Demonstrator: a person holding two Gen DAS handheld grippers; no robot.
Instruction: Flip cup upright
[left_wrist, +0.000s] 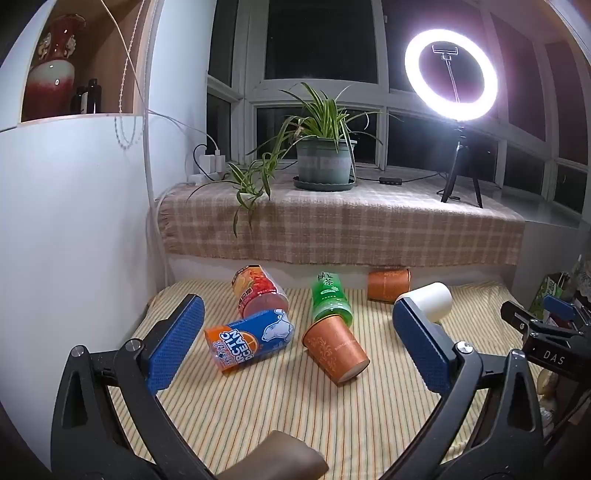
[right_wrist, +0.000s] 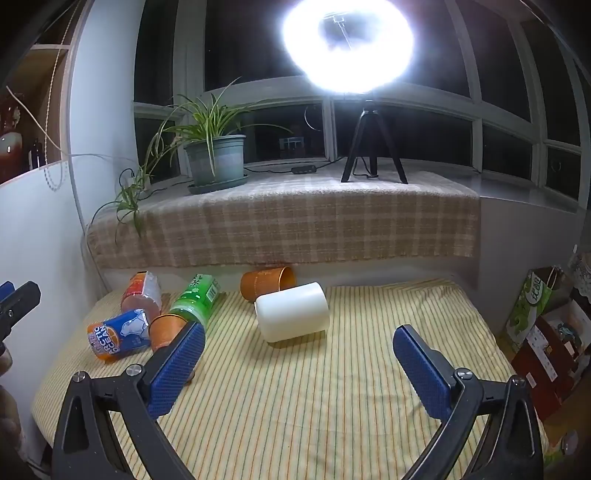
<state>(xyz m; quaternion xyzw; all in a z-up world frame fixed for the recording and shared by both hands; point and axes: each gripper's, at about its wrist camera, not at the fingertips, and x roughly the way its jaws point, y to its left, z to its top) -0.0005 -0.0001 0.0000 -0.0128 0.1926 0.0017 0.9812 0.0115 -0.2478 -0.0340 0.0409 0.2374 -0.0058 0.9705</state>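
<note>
While your left gripper and right gripper both stand wide open and hold nothing, six containers lie on their sides on the striped cloth. The white cup lies near the cloth's far edge, about midway along it, directly ahead of your right gripper and well apart from its pads.

Count: two brown cups, one white cup, three drink containers. One brown cup lies mouth toward the green bottle, touching it; the other brown cup lies at the far edge just behind the white one. The blue can and red bottle crowd the far left corner, the can resting against the bottle. These four lie between your left gripper's fingers in its view; nothing stands between your right gripper and the white cup.

Behind the cloth rises a sill draped in a plaid cloth, bearing one potted plant and one ring light on a tripod before dark windows. Boxes stand off the right edge.
</note>
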